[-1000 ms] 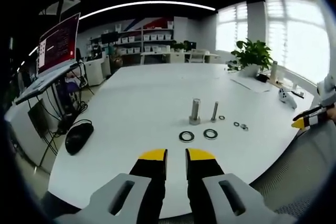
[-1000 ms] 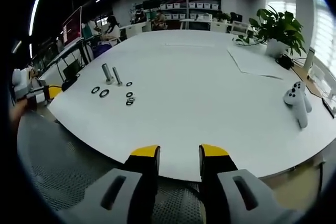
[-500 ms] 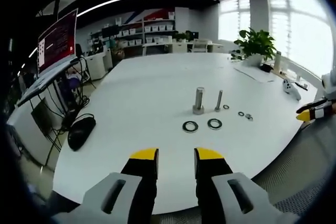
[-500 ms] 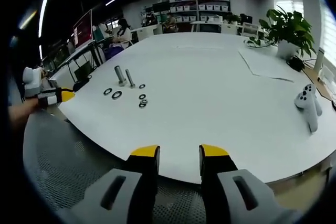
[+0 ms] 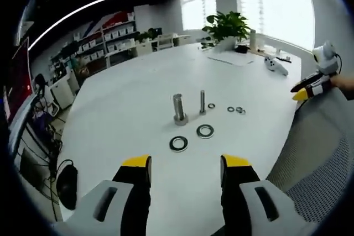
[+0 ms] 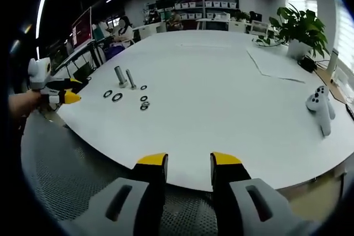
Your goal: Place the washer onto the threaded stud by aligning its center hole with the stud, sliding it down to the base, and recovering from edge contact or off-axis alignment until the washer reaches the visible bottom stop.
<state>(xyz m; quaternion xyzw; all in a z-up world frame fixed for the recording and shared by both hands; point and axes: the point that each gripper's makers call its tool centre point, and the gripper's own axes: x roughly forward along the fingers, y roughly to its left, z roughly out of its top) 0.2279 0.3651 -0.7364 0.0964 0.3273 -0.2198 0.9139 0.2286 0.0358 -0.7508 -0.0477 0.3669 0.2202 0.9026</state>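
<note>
I note a white table (image 5: 133, 98) in an office. On it, from the left: a thick stud (image 5: 178, 109), a thin stud (image 5: 202, 103), two large washers (image 5: 178, 143) before them. My left gripper (image 5: 185, 165) and right gripper (image 6: 187, 162) hover apart-jawed, empty.

We cannot tell the thread on the thin grey metal stud (image 5: 202, 102), nor count the tiny dark washers (image 6: 144, 102) clustered beside it; the black mouse (image 5: 67, 184) is half cut off.
</note>
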